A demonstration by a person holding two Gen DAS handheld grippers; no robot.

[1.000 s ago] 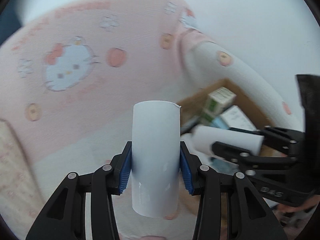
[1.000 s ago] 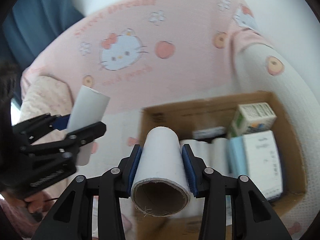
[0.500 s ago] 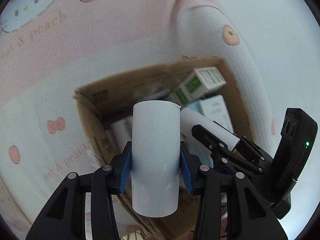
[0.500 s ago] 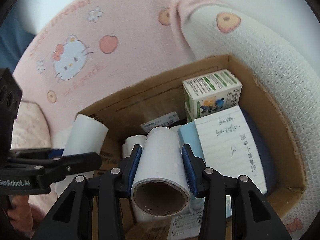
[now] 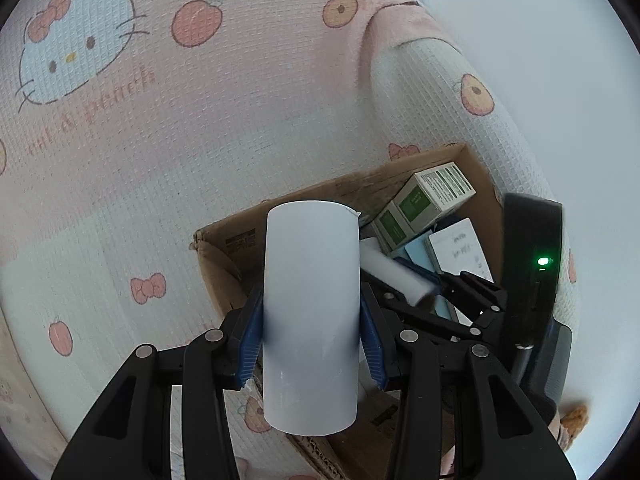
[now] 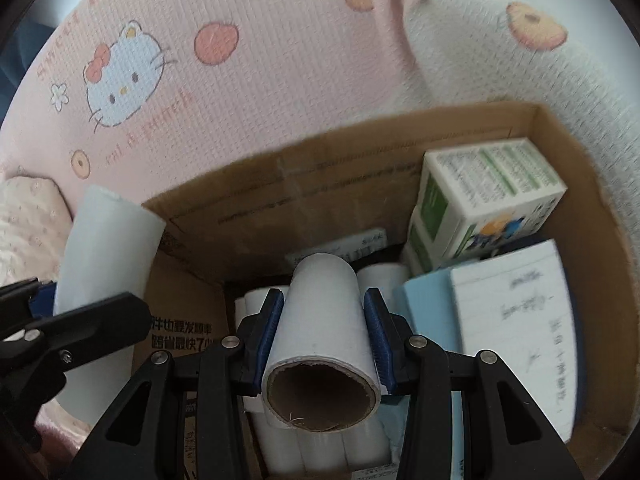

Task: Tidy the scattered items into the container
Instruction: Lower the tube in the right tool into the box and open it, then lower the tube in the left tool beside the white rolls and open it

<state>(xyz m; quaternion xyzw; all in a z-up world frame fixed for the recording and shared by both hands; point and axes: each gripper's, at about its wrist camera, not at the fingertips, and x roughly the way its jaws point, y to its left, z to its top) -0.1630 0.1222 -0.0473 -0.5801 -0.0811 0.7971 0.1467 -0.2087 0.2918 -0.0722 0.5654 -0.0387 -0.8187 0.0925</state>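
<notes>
My left gripper (image 5: pixel 312 316) is shut on a white paper roll (image 5: pixel 311 312), held at the left edge of the cardboard box (image 5: pixel 224 276). My right gripper (image 6: pixel 324 332) is shut on another white roll (image 6: pixel 324 320) with a brown cardboard core, held over the inside of the box (image 6: pixel 576 184). In the right wrist view the left gripper's roll (image 6: pixel 104 264) shows at the box's left wall. In the left wrist view the right gripper's roll (image 5: pixel 396 272) shows over the box.
The box holds several white rolls (image 6: pixel 380 280), green and white cartons (image 6: pixel 488 204), a lined notepad (image 6: pixel 516 344) and a blue item (image 6: pixel 424 308). It sits on a pink Hello Kitty blanket (image 6: pixel 224 92). A white padded cushion (image 6: pixel 500 60) rises behind the box.
Both grippers have swung from the blanket to the box with their rolls. The right roll is now lower, inside the box. The left roll sits at the box's left wall.
</notes>
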